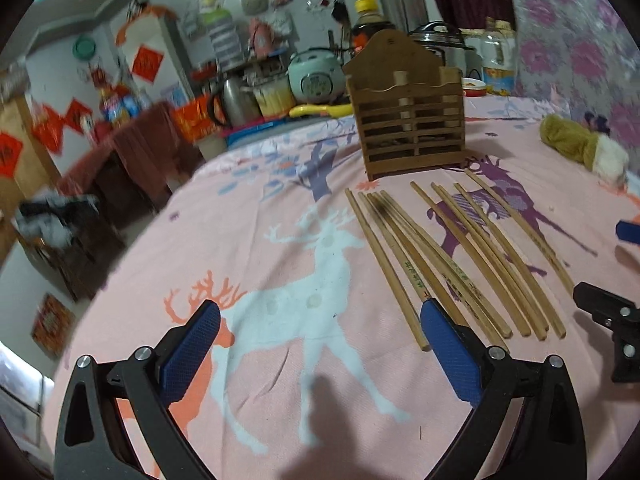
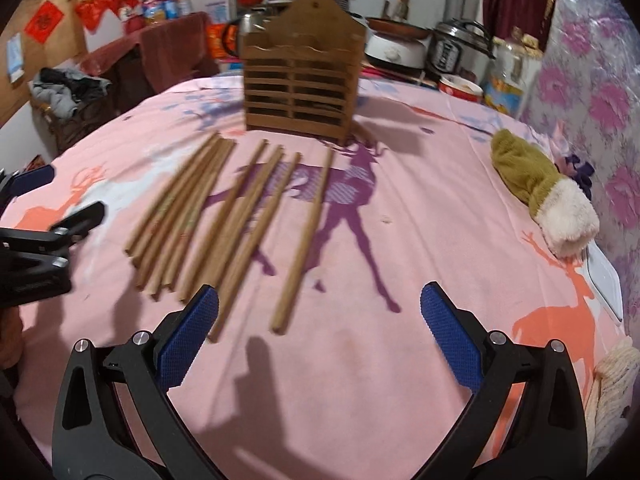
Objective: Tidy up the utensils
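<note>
Both tools, left tool (image 1: 320, 332) and right tool (image 2: 319, 320), gape empty; chopsticks (image 2: 224, 216) ahead await pickup, then the holder (image 2: 300, 80) beyond.

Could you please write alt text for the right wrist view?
Wooden chopsticks lie loose on a pink deer-print tablecloth in front of an upright slatted wooden holder. The open right gripper hovers near them, holding nothing.

Even indoor light; soft shadows fall toward the bottom of both frames. Fisheye bending darkens the corners. The chopsticks (image 2: 224, 216) look motion-blurred in the right view.
</note>
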Demonstrator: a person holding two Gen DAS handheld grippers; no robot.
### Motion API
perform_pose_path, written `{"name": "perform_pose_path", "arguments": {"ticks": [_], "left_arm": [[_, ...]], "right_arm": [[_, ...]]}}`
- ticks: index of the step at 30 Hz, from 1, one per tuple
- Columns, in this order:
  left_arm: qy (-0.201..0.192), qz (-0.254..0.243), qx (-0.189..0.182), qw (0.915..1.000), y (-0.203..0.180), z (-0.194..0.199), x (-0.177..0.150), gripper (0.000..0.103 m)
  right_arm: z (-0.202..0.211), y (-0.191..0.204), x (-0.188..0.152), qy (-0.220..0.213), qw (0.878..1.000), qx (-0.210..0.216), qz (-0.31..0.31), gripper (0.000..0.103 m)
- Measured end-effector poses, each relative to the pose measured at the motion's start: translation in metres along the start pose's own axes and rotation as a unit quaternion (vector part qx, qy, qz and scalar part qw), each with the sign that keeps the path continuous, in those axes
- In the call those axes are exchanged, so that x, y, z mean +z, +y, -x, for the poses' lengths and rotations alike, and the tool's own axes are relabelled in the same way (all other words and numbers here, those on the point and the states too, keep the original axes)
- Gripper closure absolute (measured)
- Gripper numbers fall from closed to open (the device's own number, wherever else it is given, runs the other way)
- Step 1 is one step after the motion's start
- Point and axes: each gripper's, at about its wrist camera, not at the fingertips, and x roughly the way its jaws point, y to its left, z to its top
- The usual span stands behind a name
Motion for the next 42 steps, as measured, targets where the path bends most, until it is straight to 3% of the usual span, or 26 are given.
{"name": "perform_pose_path", "arguments": {"ticks": [7,19,23,29,34,39,42], "left_arm": [[0.002,-0.005,-0.016,0.9999,-0.002,-0.001,-0.001,0.005],[0.051,0.021,-0.072,0.9958,0.007,-0.018,-0.004,0.005],[0.081,0.060,-0.110,0.9888,0.022,-0.031,-0.003,0.005],[0.100,0.085,-0.168,0.9770,0.029,-0.039,-0.004,0.005],[0.103,0.069,-0.171,0.9775,0.020,-0.039,-0.002,0.006],[0.126,0.042,-0.164,0.9775,0.008,-0.051,-0.001,0.024],[0.131,0.051,-0.161,0.9769,0.012,-0.055,-0.001,0.030]], "right_arm": [[-0.005,-0.002,-0.002,0.014,1.000,0.019,-0.009,0.008],[-0.016,0.004,-0.003,0.047,0.998,0.051,-0.001,0.040],[-0.007,-0.011,-0.001,0.022,0.998,0.039,-0.037,0.040],[-0.008,-0.023,0.001,0.025,0.995,0.068,-0.072,0.039],[-0.010,-0.022,0.000,0.029,0.995,0.066,-0.072,0.038],[-0.010,-0.024,0.001,0.030,0.995,0.064,-0.075,0.038],[-0.010,-0.024,0.001,0.031,0.994,0.064,-0.077,0.038]]}}
